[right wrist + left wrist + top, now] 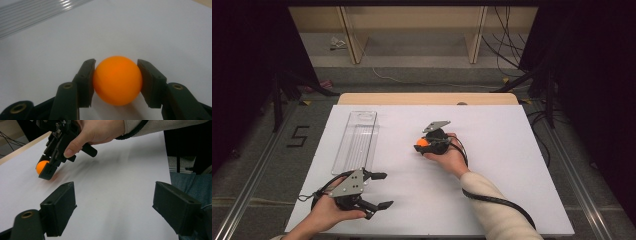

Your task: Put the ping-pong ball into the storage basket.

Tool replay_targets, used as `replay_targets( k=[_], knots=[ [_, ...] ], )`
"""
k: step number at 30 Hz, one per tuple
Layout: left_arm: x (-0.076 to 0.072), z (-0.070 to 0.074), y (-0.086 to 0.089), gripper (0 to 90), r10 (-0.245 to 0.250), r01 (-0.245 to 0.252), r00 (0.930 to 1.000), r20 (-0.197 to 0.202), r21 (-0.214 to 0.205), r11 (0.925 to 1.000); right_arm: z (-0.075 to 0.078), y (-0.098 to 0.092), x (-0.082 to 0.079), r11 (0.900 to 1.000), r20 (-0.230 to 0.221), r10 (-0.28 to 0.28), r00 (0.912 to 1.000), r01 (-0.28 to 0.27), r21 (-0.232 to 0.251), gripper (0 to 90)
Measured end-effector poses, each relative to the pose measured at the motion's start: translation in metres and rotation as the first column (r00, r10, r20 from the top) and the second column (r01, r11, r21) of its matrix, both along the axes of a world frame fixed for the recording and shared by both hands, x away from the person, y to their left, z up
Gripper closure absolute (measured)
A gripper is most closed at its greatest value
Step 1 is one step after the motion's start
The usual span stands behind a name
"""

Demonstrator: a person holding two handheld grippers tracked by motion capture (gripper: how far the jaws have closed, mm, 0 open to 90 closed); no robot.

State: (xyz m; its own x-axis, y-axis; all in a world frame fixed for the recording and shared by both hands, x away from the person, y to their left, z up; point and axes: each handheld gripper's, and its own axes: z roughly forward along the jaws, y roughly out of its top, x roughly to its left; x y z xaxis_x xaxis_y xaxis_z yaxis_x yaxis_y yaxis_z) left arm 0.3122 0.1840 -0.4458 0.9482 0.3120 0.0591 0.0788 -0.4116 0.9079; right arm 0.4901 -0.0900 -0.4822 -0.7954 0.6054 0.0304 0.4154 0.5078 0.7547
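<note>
Right gripper is clamping an orange ball at mid-table; left gripper is waiting wide open.

High view: the right gripper (424,143) is holding the orange ball (422,142) right of the clear tray (357,137), the nearer arm to it. Left gripper view: the left gripper (125,206) is gaping wide, with the ball lying well ahead, up-left. Right gripper view: both jaws are pressing the ball's sides; it is probably resting on the table (150,30).

Open tabletop (512,165) right of tray (357,140)
</note>
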Motion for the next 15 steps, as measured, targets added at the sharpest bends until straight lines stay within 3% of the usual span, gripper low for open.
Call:
replay_targets(
  k=[15],
  knots=[
    [0.0, 0.0, 0.0, 17.9, -0.004, 0.004, 1.0, -0.001, 0.004, 1.0, 0.011, 0.001, -0.007, 0.9998, 0.023, 0.007, 0.9997, -0.008, 0.02, 51.2]
  ],
)
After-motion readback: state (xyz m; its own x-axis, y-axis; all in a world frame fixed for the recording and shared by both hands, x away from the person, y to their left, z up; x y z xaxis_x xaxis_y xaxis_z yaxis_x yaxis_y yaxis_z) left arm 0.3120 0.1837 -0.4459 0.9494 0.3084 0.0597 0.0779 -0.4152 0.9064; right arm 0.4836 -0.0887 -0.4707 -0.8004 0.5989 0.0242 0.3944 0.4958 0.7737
